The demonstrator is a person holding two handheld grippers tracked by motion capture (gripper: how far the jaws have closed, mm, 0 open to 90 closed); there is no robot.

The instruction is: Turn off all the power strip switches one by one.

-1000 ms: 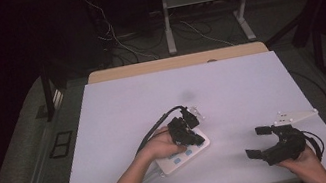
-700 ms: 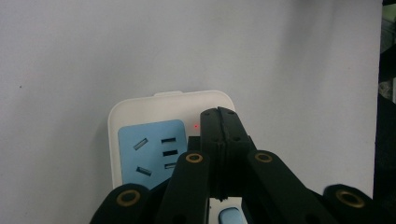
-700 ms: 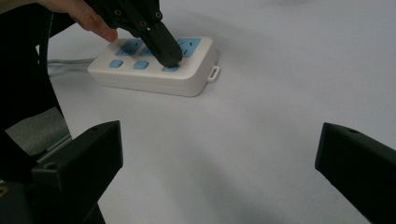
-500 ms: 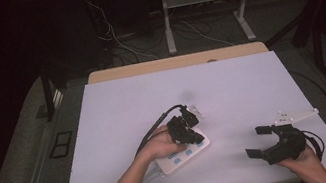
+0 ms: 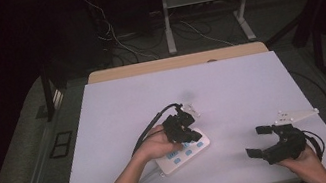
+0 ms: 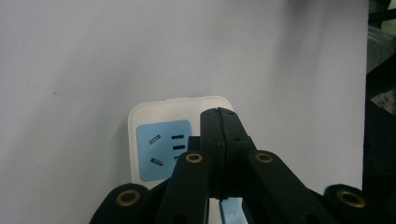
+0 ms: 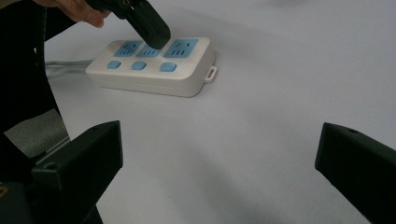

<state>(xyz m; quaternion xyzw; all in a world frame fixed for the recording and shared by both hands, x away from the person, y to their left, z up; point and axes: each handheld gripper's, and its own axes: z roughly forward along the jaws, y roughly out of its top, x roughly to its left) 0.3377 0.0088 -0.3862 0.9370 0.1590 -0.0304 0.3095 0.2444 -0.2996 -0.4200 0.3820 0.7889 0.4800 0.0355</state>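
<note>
Two hand-held grippers: left hand-held gripper pressed together over the power strip; right hand-held gripper spread.
Room: bare surface seen toward 12 o'clock.
Strip: white, blue sockets.

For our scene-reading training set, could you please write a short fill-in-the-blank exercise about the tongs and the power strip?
1. The left tongs have their jaws pressed ____.
2. The right tongs have their jaws wide ____.
3. The power strip has blue sockets on a ____ body.
4. The closed tongs' tip sits over the ____ of the three sockets.

Missing words: together; open; white; middle
</note>
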